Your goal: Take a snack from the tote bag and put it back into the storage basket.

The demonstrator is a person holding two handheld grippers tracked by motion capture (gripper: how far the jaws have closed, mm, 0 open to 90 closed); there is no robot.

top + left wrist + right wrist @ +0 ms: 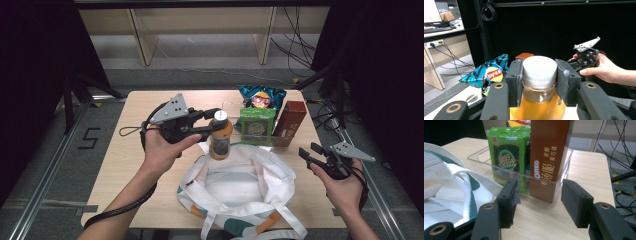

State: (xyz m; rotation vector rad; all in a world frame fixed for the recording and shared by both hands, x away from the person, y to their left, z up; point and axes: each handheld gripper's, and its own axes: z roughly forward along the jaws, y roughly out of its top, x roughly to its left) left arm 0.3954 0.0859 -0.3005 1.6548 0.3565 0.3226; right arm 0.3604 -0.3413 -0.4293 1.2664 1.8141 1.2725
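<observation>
- Gripping the white cap of a bottle point(220, 137) of orange drink, the left gripper point(214, 120) has its two black pads pressed against the cap from either side, as the left gripper view shows up close point(539, 75).
- The bottle stands upright at the far edge of a white cloth bag point(240, 190) with green trim, which lies open on the near half of the wooden table point(120, 175).
- Just beyond the bag sits a clear plastic bin point(554, 195); a green snack pack point(257, 125) and a tall brown biscuit box point(289, 122) stand upright inside it.
- A blue chip bag point(261, 96) lies behind the green pack, at the far side of the table.
- The right gripper point(311, 155) hovers at the table's right edge, well apart from the bottle, held in the person's right hand point(345, 187).
- Its jaws stand apart with nothing between them; in the right gripper view they point toward the bin's near wall, the brown box showing in the gap.
</observation>
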